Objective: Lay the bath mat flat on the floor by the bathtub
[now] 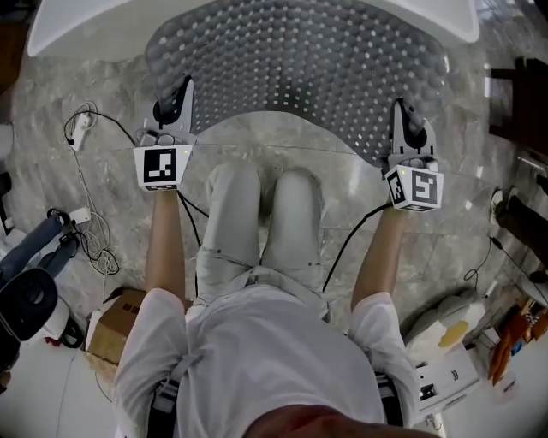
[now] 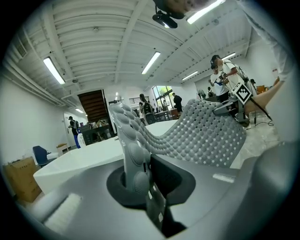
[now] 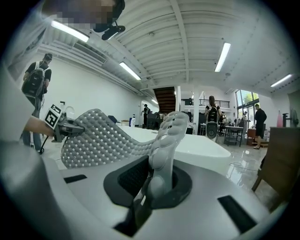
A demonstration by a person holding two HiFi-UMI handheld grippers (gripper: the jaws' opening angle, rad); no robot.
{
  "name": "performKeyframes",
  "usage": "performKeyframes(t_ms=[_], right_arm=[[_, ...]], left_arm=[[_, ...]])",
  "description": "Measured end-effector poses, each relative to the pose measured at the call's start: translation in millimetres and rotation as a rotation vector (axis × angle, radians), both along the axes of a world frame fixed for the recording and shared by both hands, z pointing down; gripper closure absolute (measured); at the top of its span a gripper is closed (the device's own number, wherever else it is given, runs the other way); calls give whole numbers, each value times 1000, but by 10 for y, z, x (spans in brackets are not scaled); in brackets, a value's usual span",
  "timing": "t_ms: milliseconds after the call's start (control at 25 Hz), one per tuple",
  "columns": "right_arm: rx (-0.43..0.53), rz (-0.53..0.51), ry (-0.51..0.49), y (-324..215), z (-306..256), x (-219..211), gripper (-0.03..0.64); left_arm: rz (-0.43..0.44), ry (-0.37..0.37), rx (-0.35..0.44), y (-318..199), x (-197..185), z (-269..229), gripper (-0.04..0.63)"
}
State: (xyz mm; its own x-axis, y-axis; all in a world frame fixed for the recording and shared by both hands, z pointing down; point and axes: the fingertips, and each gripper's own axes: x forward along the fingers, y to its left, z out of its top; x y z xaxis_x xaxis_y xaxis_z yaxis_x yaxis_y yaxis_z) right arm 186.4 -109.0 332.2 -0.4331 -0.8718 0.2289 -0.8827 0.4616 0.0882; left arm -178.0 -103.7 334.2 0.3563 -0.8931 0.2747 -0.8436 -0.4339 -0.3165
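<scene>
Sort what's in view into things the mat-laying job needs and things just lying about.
Job: bath mat, gripped along its near edge by the left hand-held gripper and right hand-held gripper; bathtub; floor.
Lying about: cardboard box; loose cables.

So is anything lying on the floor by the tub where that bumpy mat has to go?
Nothing visible does. The left gripper and right gripper hold the bath mat above the spot; the floor showing between bathtub and the person's knees is bare. Cables lie off left.
</scene>
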Motion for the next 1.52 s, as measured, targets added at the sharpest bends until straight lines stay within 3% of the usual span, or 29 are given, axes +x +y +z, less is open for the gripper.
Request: performKeyframes(t_ms=[440, 880, 1120, 1520], right_arm=[[-12, 7, -2, -103, 1515, 111, 595], [-26, 3, 6, -140, 2537, 173, 595], [-94, -20, 23, -107, 2903, 130, 595], [-262, -40, 45, -211, 3611, 156, 595]], left_arm=[[7, -17, 8, -184, 26, 1504, 577], [-4, -19, 19, -170, -148, 2438, 575], [-8, -4, -55, -98, -256, 2831, 575], [-28, 48, -260, -124, -352, 3490, 575]])
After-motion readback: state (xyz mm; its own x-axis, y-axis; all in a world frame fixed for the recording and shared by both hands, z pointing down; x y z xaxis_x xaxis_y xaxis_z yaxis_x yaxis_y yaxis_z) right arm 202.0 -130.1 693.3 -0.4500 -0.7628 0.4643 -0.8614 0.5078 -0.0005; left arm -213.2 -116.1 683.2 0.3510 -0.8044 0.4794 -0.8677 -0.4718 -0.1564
